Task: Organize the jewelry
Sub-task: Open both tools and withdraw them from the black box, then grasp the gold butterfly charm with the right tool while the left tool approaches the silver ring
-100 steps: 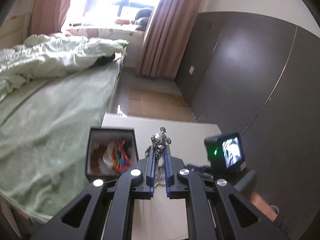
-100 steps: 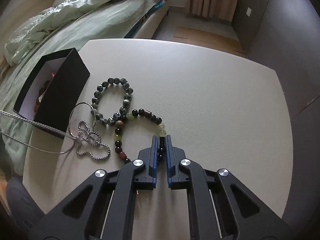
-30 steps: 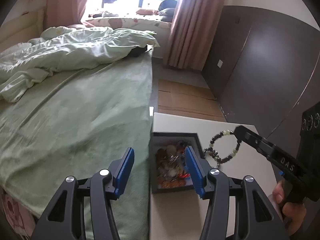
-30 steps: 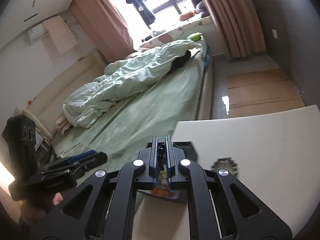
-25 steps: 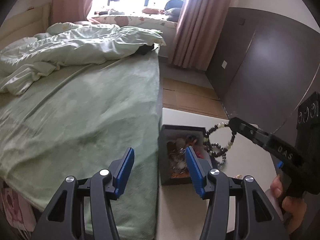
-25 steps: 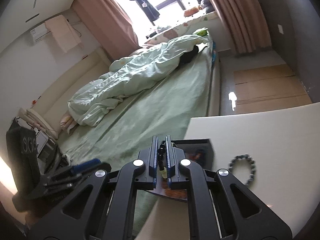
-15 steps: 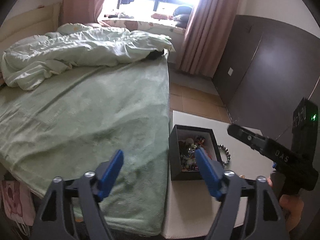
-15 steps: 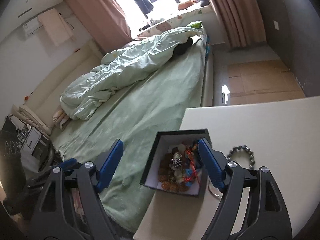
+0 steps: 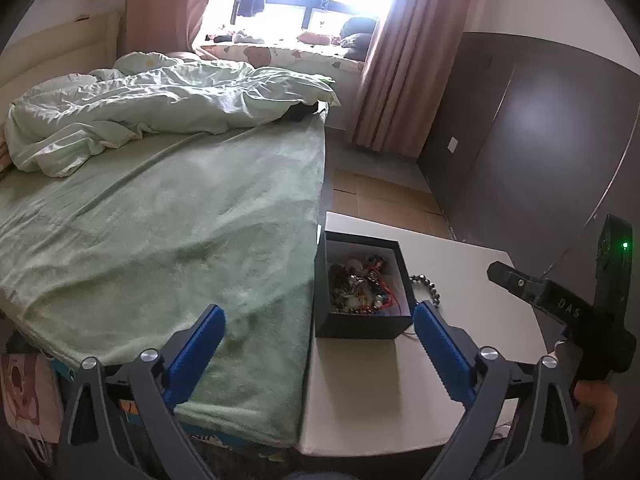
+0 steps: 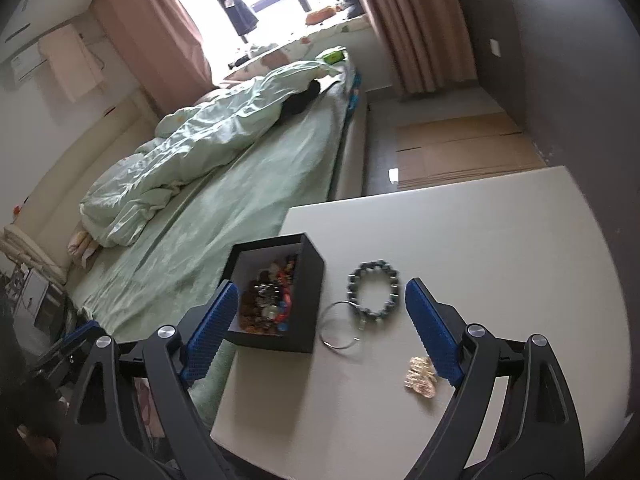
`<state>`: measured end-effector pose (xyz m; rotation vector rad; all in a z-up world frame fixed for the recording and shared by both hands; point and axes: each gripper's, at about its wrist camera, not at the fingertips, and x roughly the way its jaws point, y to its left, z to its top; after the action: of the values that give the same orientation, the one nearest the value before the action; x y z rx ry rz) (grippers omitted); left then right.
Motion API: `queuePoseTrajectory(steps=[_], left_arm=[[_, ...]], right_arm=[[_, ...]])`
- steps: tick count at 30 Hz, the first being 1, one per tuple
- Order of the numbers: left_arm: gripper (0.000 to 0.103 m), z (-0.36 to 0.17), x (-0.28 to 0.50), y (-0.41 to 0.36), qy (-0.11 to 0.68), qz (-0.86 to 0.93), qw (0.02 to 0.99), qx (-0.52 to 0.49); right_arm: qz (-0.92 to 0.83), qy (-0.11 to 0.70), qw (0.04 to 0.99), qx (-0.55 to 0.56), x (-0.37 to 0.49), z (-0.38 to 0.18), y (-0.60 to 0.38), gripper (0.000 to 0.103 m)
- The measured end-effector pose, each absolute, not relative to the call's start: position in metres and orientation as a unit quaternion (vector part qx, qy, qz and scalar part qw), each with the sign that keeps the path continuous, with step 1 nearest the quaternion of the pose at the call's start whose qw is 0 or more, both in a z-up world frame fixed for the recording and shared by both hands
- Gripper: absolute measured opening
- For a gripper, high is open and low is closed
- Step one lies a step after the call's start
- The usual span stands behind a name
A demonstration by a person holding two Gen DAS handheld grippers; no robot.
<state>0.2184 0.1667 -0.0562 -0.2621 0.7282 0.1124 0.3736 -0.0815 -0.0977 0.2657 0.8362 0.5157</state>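
Observation:
A black open box (image 9: 362,286) (image 10: 276,298) full of mixed jewelry stands at the left edge of a white table (image 10: 460,240). To its right lie a dark bead bracelet (image 10: 374,288), a thin silver bangle (image 10: 340,326) and a small gold piece (image 10: 420,374). Part of the bracelet shows behind the box in the left wrist view (image 9: 428,288). My left gripper (image 9: 320,344) is open and empty, held back above the box. My right gripper (image 10: 320,332) is open and empty above the box and bangle. It also shows in the left wrist view (image 9: 520,284).
A bed with a green blanket (image 9: 160,232) and a rumpled duvet (image 9: 160,108) borders the table's left side. A dark wardrobe wall (image 9: 540,152) stands to the right. Pink curtains (image 9: 400,60) frame a bright window at the far end.
My left gripper let the silver chain go into the box and opened. My right gripper carried the beaded bracelet over the box, released it there and opened. Both grippers have drawn back.

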Motion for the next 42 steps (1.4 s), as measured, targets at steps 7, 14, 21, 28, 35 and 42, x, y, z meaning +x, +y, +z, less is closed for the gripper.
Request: queuePoseTrajectory(steps=[7, 14, 21, 28, 35, 42], left_arm=[[0.094, -0.057, 0.212, 0.151, 0.355, 0.047, 0.925, -0.129], [0.094, -0.066, 0.215, 0.129, 0.361, 0.028, 0.924, -0.126], [0.081, -0.09, 0.23, 0.109, 0.39, 0.007, 0.913, -0.12], [0.068, -0.113, 0.248, 0.097, 0.415, -0.002, 0.902, -0.121], [0.054, -0.123, 0.264, 0.092, 0.427, -0.011, 0.897, -0.115], [0.043, -0.125, 0.276, 0.074, 0.43, -0.039, 0.896, -0.103]], right_arm=[[0.231, 0.41, 0.875, 0.115, 0.357, -0.107, -0.11, 0.086], [0.216, 0.427, 0.871, 0.116, 0.353, -0.123, -0.141, 0.086], [0.217, 0.455, 0.861, 0.064, 0.36, -0.143, -0.136, 0.072], [0.229, 0.49, 0.841, 0.03, 0.369, -0.169, -0.123, 0.059], [0.238, 0.515, 0.823, -0.003, 0.378, -0.186, -0.1, 0.047], [0.23, 0.53, 0.816, -0.038, 0.381, -0.201, -0.083, 0.02]])
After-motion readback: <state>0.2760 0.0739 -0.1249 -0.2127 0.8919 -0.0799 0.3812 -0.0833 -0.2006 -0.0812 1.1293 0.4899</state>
